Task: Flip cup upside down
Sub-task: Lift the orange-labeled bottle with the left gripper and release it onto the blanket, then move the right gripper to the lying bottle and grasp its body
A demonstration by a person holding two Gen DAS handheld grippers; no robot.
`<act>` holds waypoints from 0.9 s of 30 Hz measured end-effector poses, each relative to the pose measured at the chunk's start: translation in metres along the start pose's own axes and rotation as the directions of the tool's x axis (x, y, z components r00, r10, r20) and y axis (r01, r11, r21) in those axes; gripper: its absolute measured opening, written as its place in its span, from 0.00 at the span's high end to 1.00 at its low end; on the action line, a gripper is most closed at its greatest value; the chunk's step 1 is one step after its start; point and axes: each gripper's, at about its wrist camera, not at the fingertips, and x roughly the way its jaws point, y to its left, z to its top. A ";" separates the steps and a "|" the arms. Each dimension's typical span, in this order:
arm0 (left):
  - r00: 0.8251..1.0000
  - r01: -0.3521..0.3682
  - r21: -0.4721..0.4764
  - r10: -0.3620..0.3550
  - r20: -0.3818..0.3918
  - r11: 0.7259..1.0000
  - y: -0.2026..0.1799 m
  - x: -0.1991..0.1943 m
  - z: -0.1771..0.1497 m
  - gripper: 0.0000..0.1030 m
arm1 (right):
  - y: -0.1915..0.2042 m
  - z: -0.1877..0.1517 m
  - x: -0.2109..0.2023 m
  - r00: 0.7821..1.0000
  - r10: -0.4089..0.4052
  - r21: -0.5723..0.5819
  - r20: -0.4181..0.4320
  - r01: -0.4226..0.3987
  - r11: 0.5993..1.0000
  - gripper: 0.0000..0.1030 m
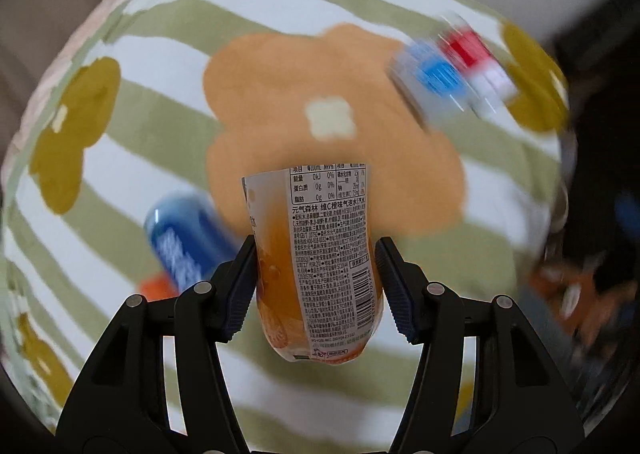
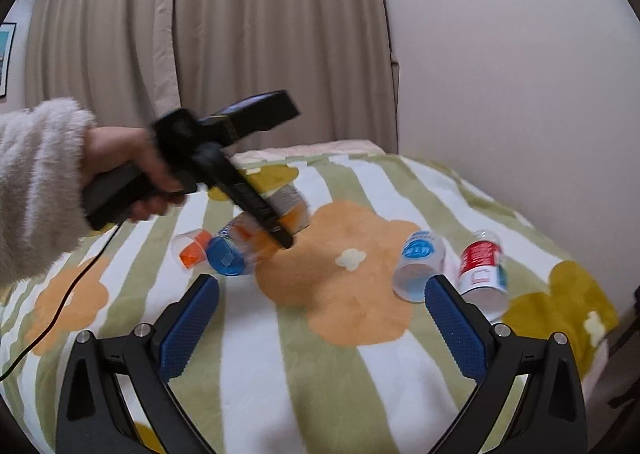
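A bed [image 2: 280, 374] under a striped green-and-white blanket [image 1: 132, 126] with orange flowers fills both views. Above it the left tongs [image 1: 316, 286] pinch an orange-labelled cup [image 1: 316, 262] by its sides, lifted off the blanket. The right tongs [image 2: 322, 330] hang spread wide, holding nothing. Left on the blanket lie a blue cup [image 2: 228, 254] and an orange cup [image 2: 190, 250]; right lie a second blue cup [image 2: 420, 266] and a red cup [image 2: 482, 268].
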 end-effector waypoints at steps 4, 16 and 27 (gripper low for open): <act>0.998 -0.028 0.119 0.034 -0.051 0.993 -0.039 -0.014 -0.056 0.47 | 0.008 -0.004 -0.031 1.000 -0.007 0.006 0.022 0.006 1.000 0.00; 0.985 -0.062 0.140 0.083 -0.149 0.988 -0.074 0.056 -0.112 0.45 | 0.011 -0.018 -0.086 0.999 -0.024 0.040 0.036 0.023 0.999 0.00; 0.995 -0.098 0.058 0.100 -0.021 0.993 -0.066 0.034 -0.109 0.01 | 0.007 -0.019 -0.100 0.999 -0.014 0.009 0.034 0.014 1.000 0.00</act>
